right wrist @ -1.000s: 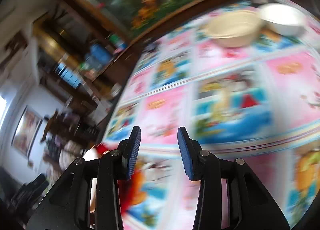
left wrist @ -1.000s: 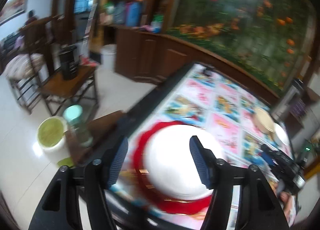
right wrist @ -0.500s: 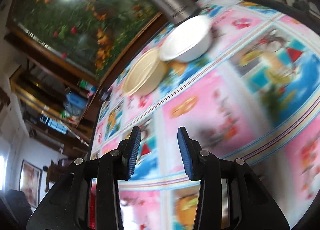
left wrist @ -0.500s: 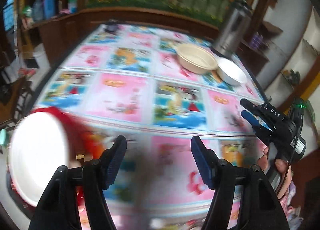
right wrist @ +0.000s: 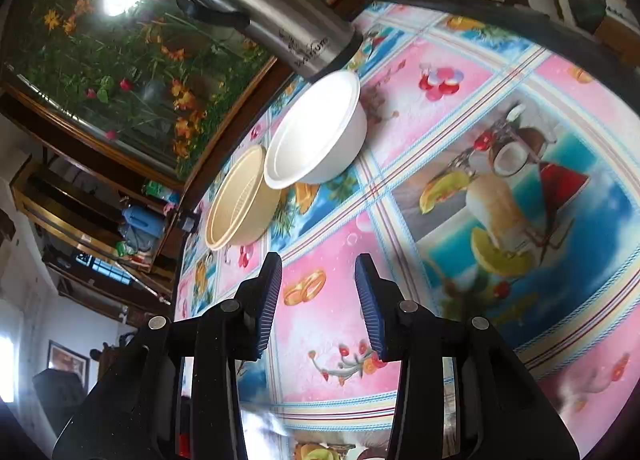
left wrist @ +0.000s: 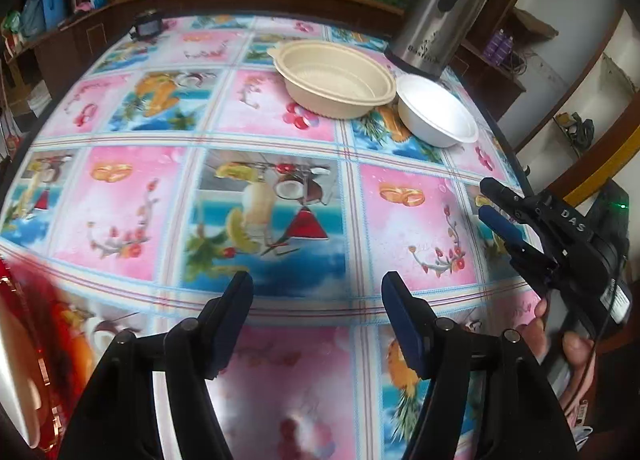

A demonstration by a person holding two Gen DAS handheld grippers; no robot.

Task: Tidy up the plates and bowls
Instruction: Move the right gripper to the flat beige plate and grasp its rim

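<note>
While both grippers are hovering above the table, the left gripper (left wrist: 316, 316) is holding its jaws wide with only patterned cloth showing between them, and the right gripper (right wrist: 318, 300) is holding its jaws at a narrower gap, likewise with nothing between the ribbed blue pads (right wrist: 270, 300). A glossy tablecloth (left wrist: 280, 220), printed in pink and blue squares with fruit, drinks and flowers, is covering the table edge to edge. Toward the far side, a wide, shallow beige bowl (left wrist: 334, 84) with a ridged inner wall and a small tab on its rim is sitting beside a smaller, smooth white bowl (left wrist: 438, 110); their rims are touching or nearly so, and which of the two cannot be told. Just behind them a tall brushed-steel vacuum flask (left wrist: 440, 8) with a black base and handle is standing upright, close to the white bowl. At the left edge of the left wrist view, a blurred white dish on a red plate (left wrist: 24, 360) with gold trim is lying well apart from the two bowls. The open stretch of cloth between the grippers and the bowls is carrying no object. A hand (left wrist: 560, 344) is gripping the black right-hand tool at the table's right edge. A floral mural (right wrist: 132, 60) in a wooden frame is filling the wall beyond.
</note>
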